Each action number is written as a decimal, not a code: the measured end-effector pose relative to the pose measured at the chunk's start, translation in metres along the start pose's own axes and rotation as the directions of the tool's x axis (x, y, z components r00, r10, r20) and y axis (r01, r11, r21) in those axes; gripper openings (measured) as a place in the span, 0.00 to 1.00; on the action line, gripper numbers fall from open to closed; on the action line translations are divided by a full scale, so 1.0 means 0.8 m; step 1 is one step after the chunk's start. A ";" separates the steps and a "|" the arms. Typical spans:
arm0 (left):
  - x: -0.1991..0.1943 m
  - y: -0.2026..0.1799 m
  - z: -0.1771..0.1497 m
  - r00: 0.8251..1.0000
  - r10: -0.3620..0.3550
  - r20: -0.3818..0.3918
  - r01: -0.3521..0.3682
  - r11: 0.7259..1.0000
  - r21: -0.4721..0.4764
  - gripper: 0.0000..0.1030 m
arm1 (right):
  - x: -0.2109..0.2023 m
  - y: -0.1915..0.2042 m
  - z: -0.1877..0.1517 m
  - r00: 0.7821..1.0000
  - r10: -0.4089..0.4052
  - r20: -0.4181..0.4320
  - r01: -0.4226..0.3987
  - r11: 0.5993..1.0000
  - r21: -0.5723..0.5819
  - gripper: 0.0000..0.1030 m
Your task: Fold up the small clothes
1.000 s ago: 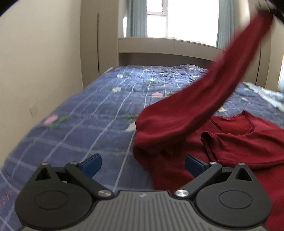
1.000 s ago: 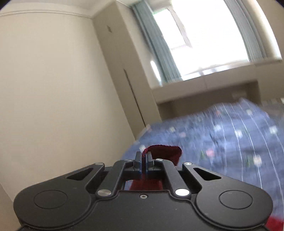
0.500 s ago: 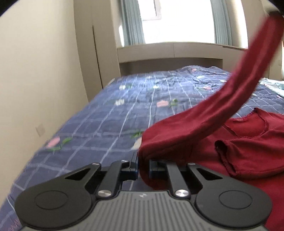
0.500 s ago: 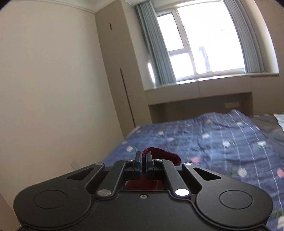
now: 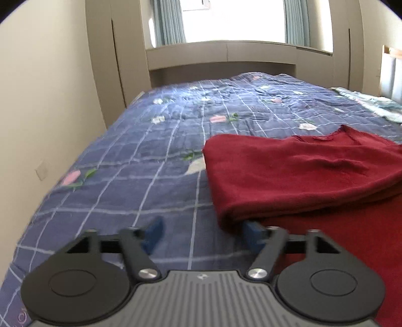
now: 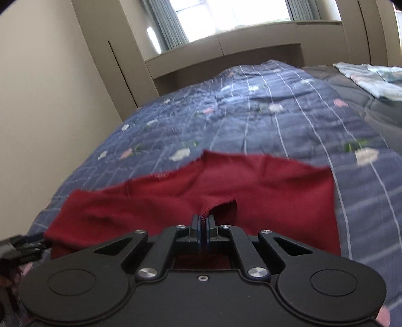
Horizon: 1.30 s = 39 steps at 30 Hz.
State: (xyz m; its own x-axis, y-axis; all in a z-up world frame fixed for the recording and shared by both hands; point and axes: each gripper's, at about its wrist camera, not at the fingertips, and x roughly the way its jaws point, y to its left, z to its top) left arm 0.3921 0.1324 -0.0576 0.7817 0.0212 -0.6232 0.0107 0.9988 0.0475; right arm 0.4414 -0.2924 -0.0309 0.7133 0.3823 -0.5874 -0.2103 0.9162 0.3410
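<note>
Right claw (image 6: 204, 221) is being kept clamped on an edge of the red garment (image 5: 296, 173), which is being laid on the blue checked bed quilt (image 5: 140, 161), a folded layer over the rest. Left claw (image 5: 201, 232) is being opened, its blue pads (image 5: 154, 232) apart, with the fold's near left corner just beside the right pad. The held edge is best being lowered square onto the layer beneath before release, so no wrinkle is being trapped.

A home bedroom: quilted bed (image 5: 176, 156), wardrobe (image 5: 113, 50), curtained window (image 5: 226, 20)
</note>
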 end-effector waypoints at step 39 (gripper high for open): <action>0.141 0.018 0.102 0.985 -0.154 0.073 0.169 0.943 -0.287 0.15 | -0.004 0.018 -0.045 0.997 -0.045 0.060 0.050 0.995 -0.083 0.03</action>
State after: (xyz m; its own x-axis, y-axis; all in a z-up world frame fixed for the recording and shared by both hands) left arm 0.5312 0.1456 -0.0632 0.8142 -0.1365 -0.5643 -0.0369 0.9578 -0.2850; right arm 0.4117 -0.2761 -0.0504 0.7608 0.3325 -0.5574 -0.2292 0.9411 0.2486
